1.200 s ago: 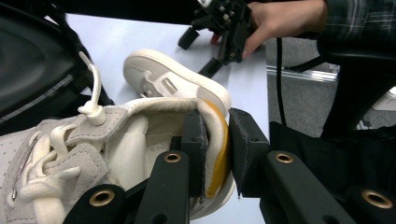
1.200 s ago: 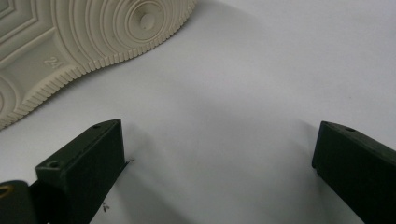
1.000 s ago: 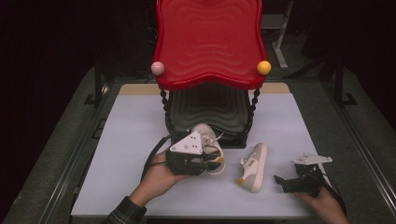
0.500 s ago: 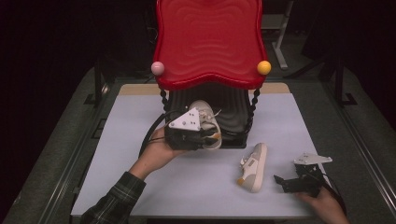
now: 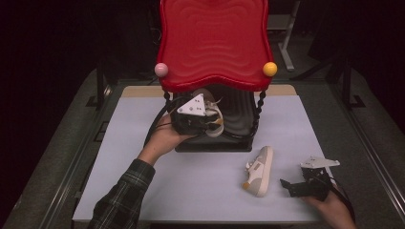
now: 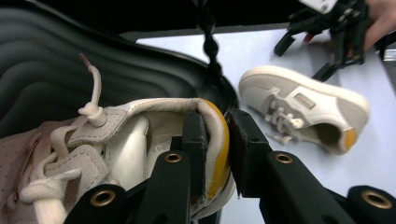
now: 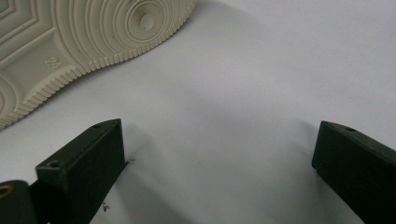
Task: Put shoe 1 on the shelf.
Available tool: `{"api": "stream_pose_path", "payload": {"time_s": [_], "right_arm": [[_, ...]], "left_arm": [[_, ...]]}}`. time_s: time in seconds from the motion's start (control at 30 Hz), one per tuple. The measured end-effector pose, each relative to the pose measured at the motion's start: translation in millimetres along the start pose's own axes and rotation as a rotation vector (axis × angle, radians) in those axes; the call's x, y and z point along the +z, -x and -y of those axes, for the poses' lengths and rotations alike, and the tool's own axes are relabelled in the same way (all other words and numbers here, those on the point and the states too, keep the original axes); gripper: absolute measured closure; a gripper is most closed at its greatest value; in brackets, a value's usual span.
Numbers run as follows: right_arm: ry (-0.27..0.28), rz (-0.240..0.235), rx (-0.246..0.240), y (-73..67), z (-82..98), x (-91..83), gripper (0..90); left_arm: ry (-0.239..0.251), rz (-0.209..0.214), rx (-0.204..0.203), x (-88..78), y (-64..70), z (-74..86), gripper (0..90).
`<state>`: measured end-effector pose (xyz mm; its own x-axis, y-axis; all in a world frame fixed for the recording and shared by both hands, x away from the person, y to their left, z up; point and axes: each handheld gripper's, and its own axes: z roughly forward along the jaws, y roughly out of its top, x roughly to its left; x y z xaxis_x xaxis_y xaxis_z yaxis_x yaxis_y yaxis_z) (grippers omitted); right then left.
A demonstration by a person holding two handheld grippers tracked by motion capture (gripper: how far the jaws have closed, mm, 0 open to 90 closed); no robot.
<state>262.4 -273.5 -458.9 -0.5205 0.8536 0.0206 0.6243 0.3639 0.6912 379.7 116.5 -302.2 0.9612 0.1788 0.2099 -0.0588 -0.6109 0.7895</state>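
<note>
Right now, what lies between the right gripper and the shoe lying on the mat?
Nothing: in the right gripper view, bare white mat separates the open right gripper from the shoe.

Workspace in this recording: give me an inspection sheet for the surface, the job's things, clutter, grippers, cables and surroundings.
Surface: white tabletop, flat, no spills seen.
Job's things: red two-tier shoe rack with a black lower shelf; one white sneaker held at the shelf; second sneaker lying on its side on the table.
Clutter: nothing seen.
Grippers: left hand-held gripper shut on the first sneaker's yellow heel tab; right hand-held gripper open, low over the table beside the second sneaker's sole.
Cables: black cable loops from the left hand-held gripper.
Surroundings: dark floor, metal frame behind the rack.
</note>
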Motion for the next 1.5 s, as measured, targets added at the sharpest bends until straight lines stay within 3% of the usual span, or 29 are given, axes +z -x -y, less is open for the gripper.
{"api": "stream_pose_path", "payload": {"time_s": [0.27,0.43,0.47,0.53,0.63,0.7,0.73,0.77,1.0,1.07,1.2,1.3,1.5], "right_arm": [[-0.003,0.003,-0.003,-0.4,-0.2,0.0,1.7],[-0.02,0.006,0.001,-0.9,-2.3,-0.2,2.5],[-0.03,0.005,0.004,-1.1,-3.6,-0.7,5.2],[-0.048,0.004,-0.001,-1.0,-7.2,-5.3,18.2],[-0.056,0.005,0.013,-1.9,-11.4,-10.6,29.1],[-0.037,0.001,0.018,-2.8,-14.4,-15.5,38.9],[-0.037,0.001,0.018,-2.8,-14.4,-15.5,38.9],[0.006,-0.021,0.011,-3.7,-18.5,-22.1,51.4],[0.06,-0.109,0.002,-6.2,-33.0,-29.5,83.8],[0.076,-0.129,0.006,-7.5,-39.1,-30.9,88.6],[0.102,-0.173,0.005,-9.8,-50.7,-32.1,89.6],[0.135,-0.222,-0.016,-18.8,-71.8,-30.0,89.6],[0.16,-0.255,-0.063,-36.1,-101.8,-19.1,89.6]], "left_arm": [[-0.02,-0.003,0.013,9.1,2.0,4.0,77.0],[-0.012,-0.019,-0.011,8.2,4.3,5.6,74.2],[-0.008,-0.028,-0.008,6.9,4.9,4.6,71.0],[0.02,-0.03,-0.043,3.1,5.4,2.0,64.3],[0.033,-0.048,-0.087,-3.3,9.1,-1.6,58.8],[0.041,-0.075,-0.098,-7.9,14.7,-2.7,56.7],[0.041,-0.075,-0.098,-7.9,14.7,-2.7,55.5],[0.05,-0.106,-0.093,-12.9,18.2,-2.9,53.7],[0.079,-0.15,-0.148,-31.1,31.5,5.3,56.6],[0.073,-0.157,-0.156,-35.8,34.6,8.7,58.2],[0.08,-0.159,-0.189,-41.7,38.3,14.9,65.1],[0.074,-0.177,-0.222,-46.2,40.8,25.6,68.2],[0.063,-0.194,-0.273,-45.3,40.2,41.0,74.6]]}}
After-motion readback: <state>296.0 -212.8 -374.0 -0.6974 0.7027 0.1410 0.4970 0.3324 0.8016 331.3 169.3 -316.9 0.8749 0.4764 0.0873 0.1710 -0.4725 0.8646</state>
